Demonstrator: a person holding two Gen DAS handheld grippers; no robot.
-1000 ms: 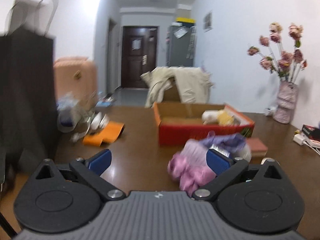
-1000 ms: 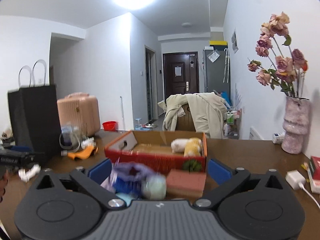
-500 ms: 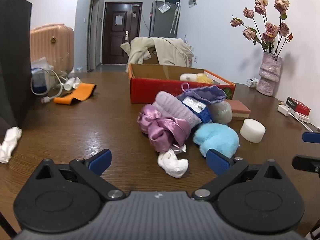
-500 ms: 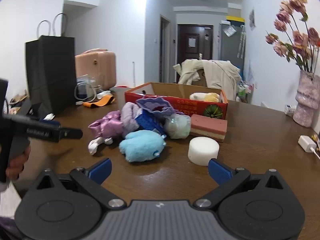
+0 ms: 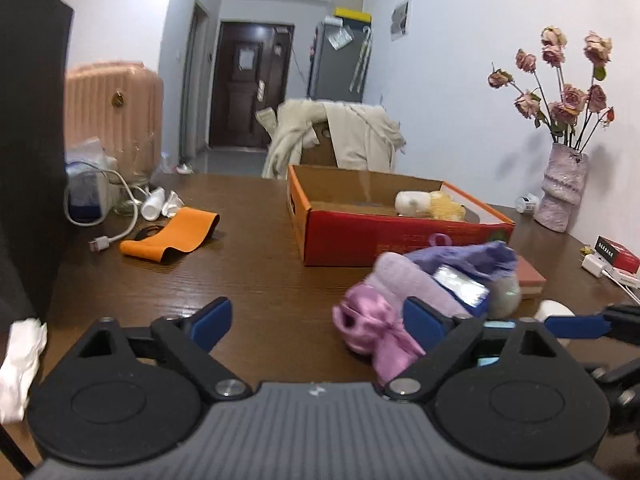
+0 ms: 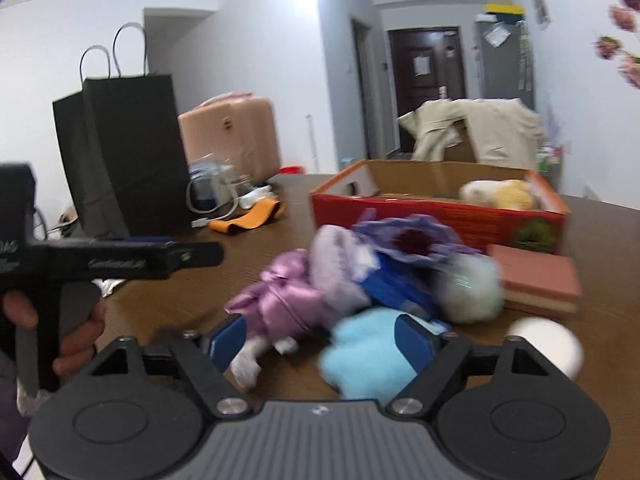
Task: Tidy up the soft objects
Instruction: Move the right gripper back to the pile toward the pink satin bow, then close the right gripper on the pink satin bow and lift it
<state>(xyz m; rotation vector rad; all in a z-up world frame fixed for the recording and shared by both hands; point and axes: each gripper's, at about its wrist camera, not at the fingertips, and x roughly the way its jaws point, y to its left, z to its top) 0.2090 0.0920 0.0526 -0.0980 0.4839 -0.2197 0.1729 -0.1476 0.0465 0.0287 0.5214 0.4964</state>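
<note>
Left gripper (image 5: 316, 316): jaws just narrowed, apart, empty; I see the pile (image 5: 424, 296) at 2 o'clock.
Right gripper (image 6: 320, 340): narrowed too, apart, nearing the blue plush (image 6: 368, 356).
Meaning: I judge picking about to start; box (image 6: 440, 212) at 12.

We see a dark wood-grain table (image 5: 248, 276) with slight sheen, a glossy pink satin scrunchie (image 5: 370, 326), a fluffy blue plush (image 6: 368, 356), and, at twelve o'clock, a matt cardboard box (image 5: 360, 236).

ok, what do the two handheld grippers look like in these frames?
Both match: left gripper and right gripper have black linkage arms with silver pivot screws, blue finger pads, and a ribbed grey body. From the right wrist view, the left has a black pistol handle with white lettering.
</note>
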